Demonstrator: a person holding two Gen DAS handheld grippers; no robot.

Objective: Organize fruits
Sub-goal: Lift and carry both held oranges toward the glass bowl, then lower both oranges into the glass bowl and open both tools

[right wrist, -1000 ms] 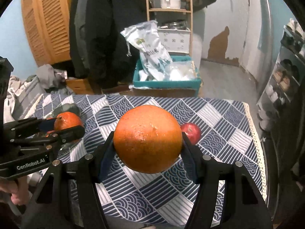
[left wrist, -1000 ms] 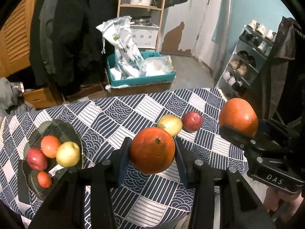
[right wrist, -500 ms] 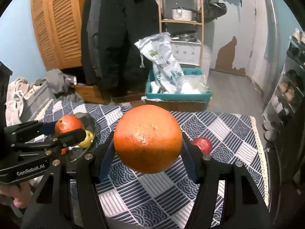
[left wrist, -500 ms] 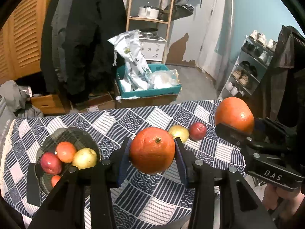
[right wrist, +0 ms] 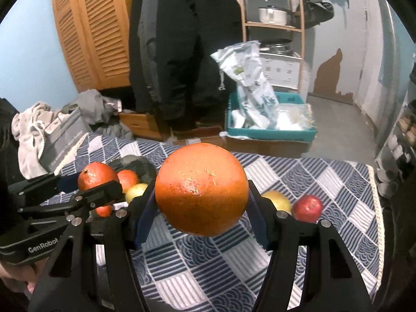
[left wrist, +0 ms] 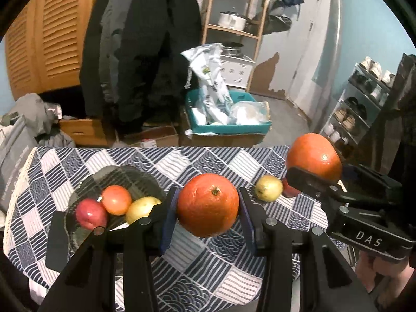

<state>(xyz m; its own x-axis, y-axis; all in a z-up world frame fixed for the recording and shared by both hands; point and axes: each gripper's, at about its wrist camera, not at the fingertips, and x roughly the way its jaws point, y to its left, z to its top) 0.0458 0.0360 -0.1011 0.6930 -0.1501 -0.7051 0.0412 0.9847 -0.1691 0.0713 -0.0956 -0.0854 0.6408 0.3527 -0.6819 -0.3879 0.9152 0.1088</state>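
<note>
Left gripper (left wrist: 208, 209) clamped on orange (left wrist: 208, 208), fruit pinched between blue pads, stem end facing camera, held above patterned tablecloth (left wrist: 197, 267). Right gripper (right wrist: 201, 189) clamped on larger orange (right wrist: 201, 188), also clear of cloth. Dark glass plate (left wrist: 85, 184) just left of left gripper, holding red apple (left wrist: 91, 214), tomato (left wrist: 116, 199), yellow apple (left wrist: 141, 208). Loose on cloth between grippers: yellow apple (left wrist: 268, 188); red apple (right wrist: 307, 208) touching it.
</note>
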